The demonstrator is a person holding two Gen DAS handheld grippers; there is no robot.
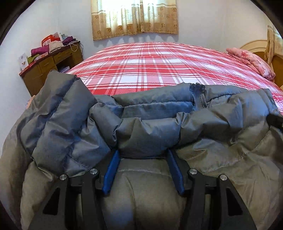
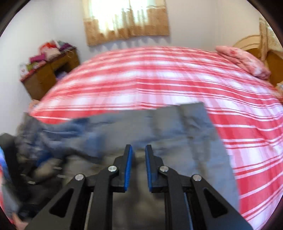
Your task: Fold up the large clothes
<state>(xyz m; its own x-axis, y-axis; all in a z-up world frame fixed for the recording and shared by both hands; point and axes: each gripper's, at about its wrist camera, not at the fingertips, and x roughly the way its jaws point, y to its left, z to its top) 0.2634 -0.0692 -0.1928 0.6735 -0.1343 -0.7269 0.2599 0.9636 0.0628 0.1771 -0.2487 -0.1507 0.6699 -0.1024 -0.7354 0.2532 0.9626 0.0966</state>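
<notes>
A large grey-blue padded jacket (image 1: 141,127) lies on the near part of a bed, bunched up, with its zipper (image 1: 199,97) at the far edge. My left gripper (image 1: 143,154) is open wide, its blue pads on either side of a thick fold of the jacket; the fingertips are hidden under the fabric. In the right wrist view the jacket (image 2: 176,134) lies flatter, with a squared corner at the far right. My right gripper (image 2: 138,150) hovers over it with the jaws slightly apart and nothing between them. This view is blurred by motion.
The bed has a red and white plaid cover (image 1: 150,65). A pink folded quilt (image 1: 251,60) lies at the far right by the headboard. A wooden desk (image 1: 49,65) piled with clothes stands at the far left. A curtained window (image 1: 134,16) is on the back wall.
</notes>
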